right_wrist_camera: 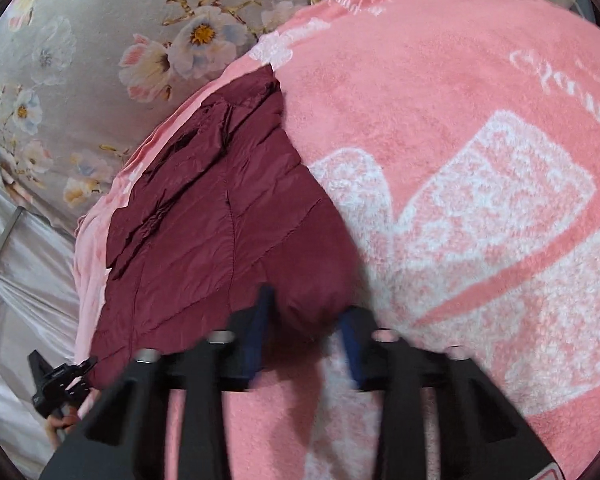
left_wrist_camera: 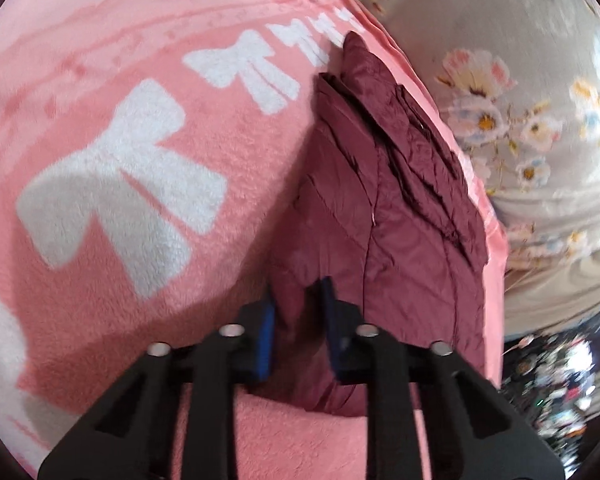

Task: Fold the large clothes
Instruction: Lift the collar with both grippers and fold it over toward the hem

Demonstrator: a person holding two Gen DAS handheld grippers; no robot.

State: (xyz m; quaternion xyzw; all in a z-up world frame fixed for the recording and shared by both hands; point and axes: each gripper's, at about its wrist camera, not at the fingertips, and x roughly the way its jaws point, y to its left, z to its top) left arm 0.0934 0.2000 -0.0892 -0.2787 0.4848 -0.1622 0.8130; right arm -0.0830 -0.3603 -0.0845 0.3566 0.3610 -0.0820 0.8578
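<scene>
One maroon quilted jacket (left_wrist_camera: 384,216) lies folded on one pink fleece blanket (left_wrist_camera: 220,184), which carries white bow shapes and pale script. Under the blanket is one grey bedsheet (left_wrist_camera: 540,80) printed with pale flowers. There are two grippers, each with black plastic arms and blue pads.

The left gripper (left_wrist_camera: 298,320) has its two pads clamped on the near hem of the jacket, a puffy fold of shiny stitched cloth bulging between them; the rest of the garment runs away ahead of the fingers and slightly to their right.

The right gripper (right_wrist_camera: 306,330) likewise pinches a rounded bulge of the jacket's near edge (the picture is blurred here), with the garment stretching ahead and to its left. The other gripper shows low at its left edge.
</scene>
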